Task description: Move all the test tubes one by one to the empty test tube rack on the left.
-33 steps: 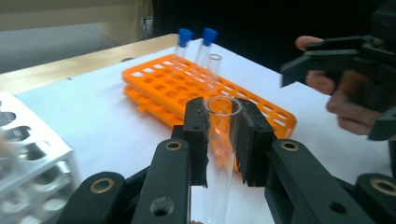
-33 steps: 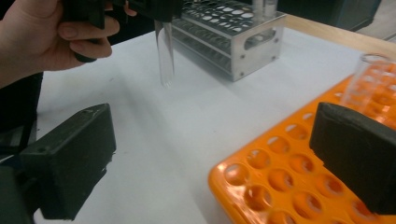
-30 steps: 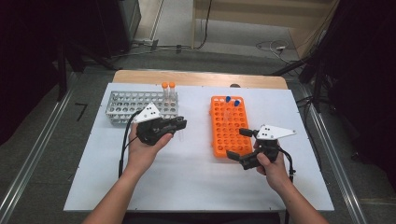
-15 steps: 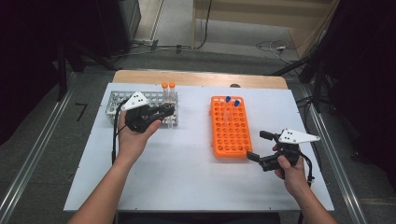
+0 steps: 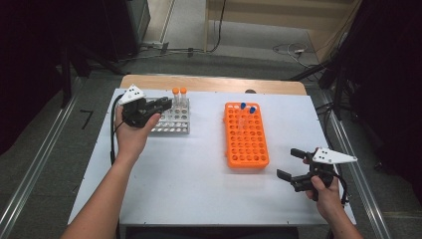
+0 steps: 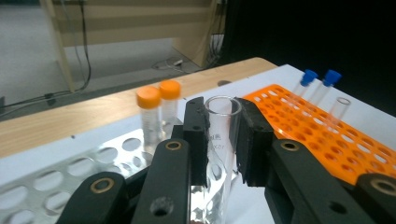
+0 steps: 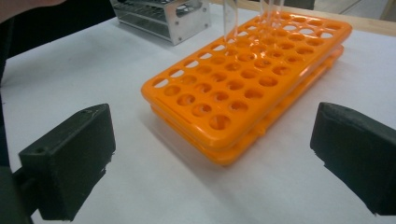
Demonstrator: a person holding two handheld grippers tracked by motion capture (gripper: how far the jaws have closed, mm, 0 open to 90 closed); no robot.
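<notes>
1. High view: the left gripper [image 5: 160, 105] hangs over the metal rack [image 5: 171, 122] at the far left of the white tabletop [image 5: 199, 179], just beside two orange-capped tubes [image 5: 179, 97] standing in the rack's back row. That spot suits lowering something into a free hole. The right gripper [image 5: 291, 164] sits near the tabletop's right front edge, apart from the orange rack [image 5: 246, 135], its fingers spread with nothing between them, so it looks parked out of the way.

2. Left gripper view: the fingers [image 6: 196, 135] pinch a clear, uncapped glass tube [image 6: 221, 140] upright below its rim, above the metal rack's holes. Holding it vertical lets it drop straight into a hole. Two blue-capped tubes [image 6: 320, 84] stand at the far end of the orange rack.

3. Right gripper view: both fingers [image 7: 70, 163] stand wide apart, facing the orange rack across bare tabletop; clear tubes rise from its far holes.
</notes>
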